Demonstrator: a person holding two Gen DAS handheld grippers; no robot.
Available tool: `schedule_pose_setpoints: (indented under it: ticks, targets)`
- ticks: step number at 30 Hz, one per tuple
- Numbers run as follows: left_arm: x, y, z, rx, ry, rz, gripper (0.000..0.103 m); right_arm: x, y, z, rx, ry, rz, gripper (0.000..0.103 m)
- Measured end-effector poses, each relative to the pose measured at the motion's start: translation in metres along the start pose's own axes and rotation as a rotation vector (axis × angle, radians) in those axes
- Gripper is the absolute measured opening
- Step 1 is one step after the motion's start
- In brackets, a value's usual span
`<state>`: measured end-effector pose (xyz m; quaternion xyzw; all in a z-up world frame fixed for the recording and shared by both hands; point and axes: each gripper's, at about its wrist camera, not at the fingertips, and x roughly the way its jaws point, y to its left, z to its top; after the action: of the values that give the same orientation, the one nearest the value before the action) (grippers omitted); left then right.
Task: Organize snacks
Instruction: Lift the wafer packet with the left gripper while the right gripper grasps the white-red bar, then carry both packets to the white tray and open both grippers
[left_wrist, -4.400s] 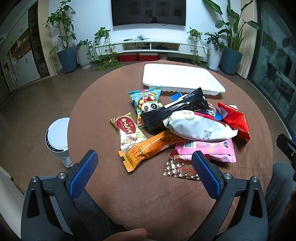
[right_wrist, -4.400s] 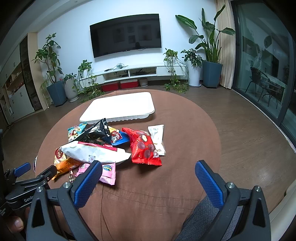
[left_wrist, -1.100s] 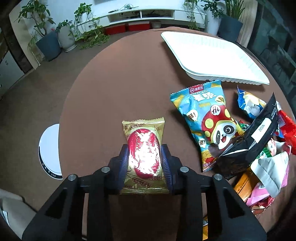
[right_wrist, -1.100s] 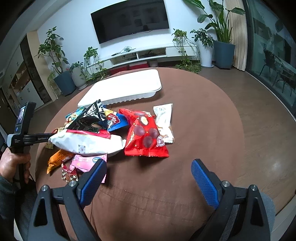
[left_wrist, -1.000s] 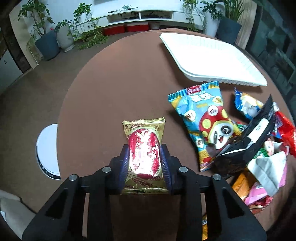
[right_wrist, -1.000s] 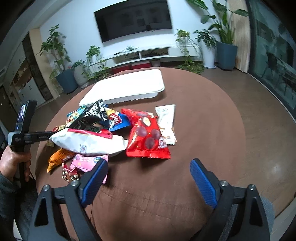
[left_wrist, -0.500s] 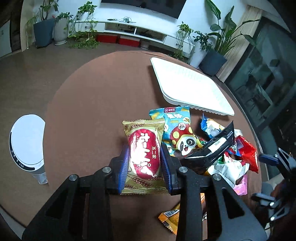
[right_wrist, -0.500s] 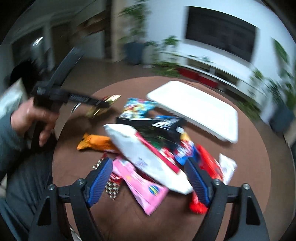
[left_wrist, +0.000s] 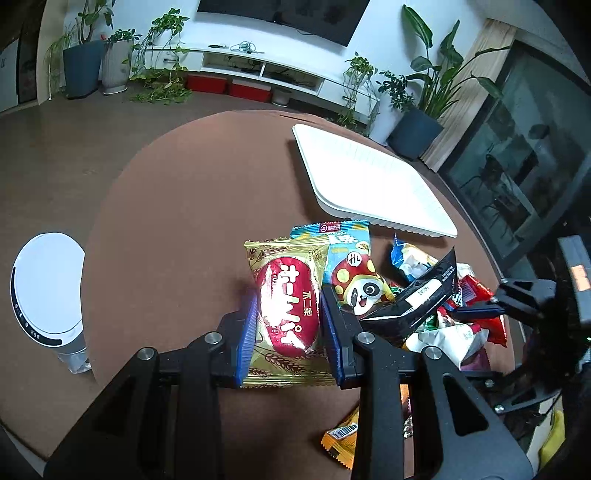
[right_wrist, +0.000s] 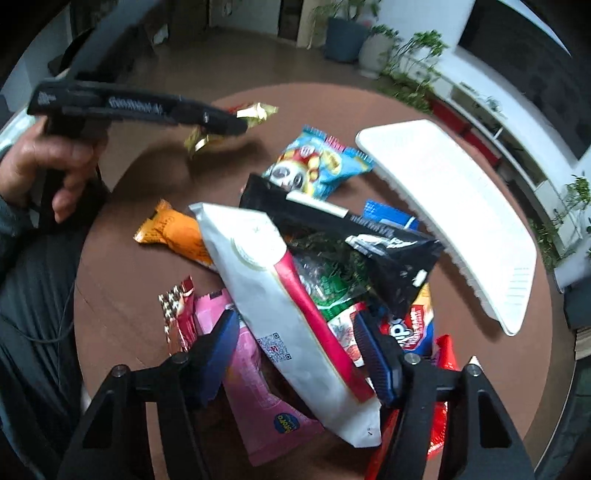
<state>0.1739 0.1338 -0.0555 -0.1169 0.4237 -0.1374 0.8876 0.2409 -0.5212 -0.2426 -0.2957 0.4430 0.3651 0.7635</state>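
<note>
My left gripper (left_wrist: 289, 295) is shut on a gold-and-red snack packet (left_wrist: 284, 266), held above the brown table; the right wrist view shows the same gripper (right_wrist: 236, 125) with the packet (right_wrist: 255, 110). My right gripper (right_wrist: 295, 332) points down over the snack pile. Its jaws are closing, with a white bag with a red stripe (right_wrist: 266, 280) between the fingers, and the pads are not pressing on it. A blue panda packet (left_wrist: 351, 273), a black bag (right_wrist: 351, 225), an orange packet (right_wrist: 173, 232) and a pink packet (right_wrist: 258, 387) lie in the pile. The white tray (left_wrist: 369, 184) lies empty behind the pile.
The round table (left_wrist: 184, 203) is covered in brown cloth. A white round bin (left_wrist: 44, 288) stands on the floor to its left. A person's hand (right_wrist: 55, 158) grips the left gripper's handle. Potted plants and a TV shelf line the far wall.
My right gripper has swung left and rolled over the pile, and its jaws have narrowed around the white bag. My left gripper has lifted the gold packet slightly and turned toward the tray.
</note>
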Motion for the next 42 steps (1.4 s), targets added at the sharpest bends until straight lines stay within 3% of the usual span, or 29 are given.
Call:
schedule_pose_setpoints:
  ticks: [4,6,8,16,28,36,42]
  targets:
    - [-0.002,0.002,0.000,-0.002,-0.003,-0.009,0.030,0.010,-0.003,0.004,0.010,0.024,0.048,0.051]
    - [-0.002,0.001,0.000,0.002,-0.004,-0.012,0.030,0.014,-0.005,0.007,0.013,0.033,0.055,0.030]
    - [-0.001,-0.001,-0.001,0.005,-0.005,-0.017,0.030,0.015,-0.007,0.007,0.033,0.046,0.073,0.021]
    - [-0.003,-0.002,-0.002,0.004,-0.015,-0.027,0.030,0.003,-0.020,0.002,0.116,0.008,0.132,0.017]
    - [-0.010,-0.001,-0.003,-0.009,-0.038,-0.040,0.030,-0.029,-0.047,-0.007,0.285,-0.162,0.192,0.015]
    - [-0.020,0.000,-0.003,-0.027,-0.065,-0.071,0.030,-0.057,-0.085,-0.034,0.544,-0.339,0.294,0.015]
    - [-0.033,-0.002,0.020,-0.035,-0.076,-0.120,0.030,-0.059,-0.148,-0.061,0.816,-0.416,0.300,0.015]
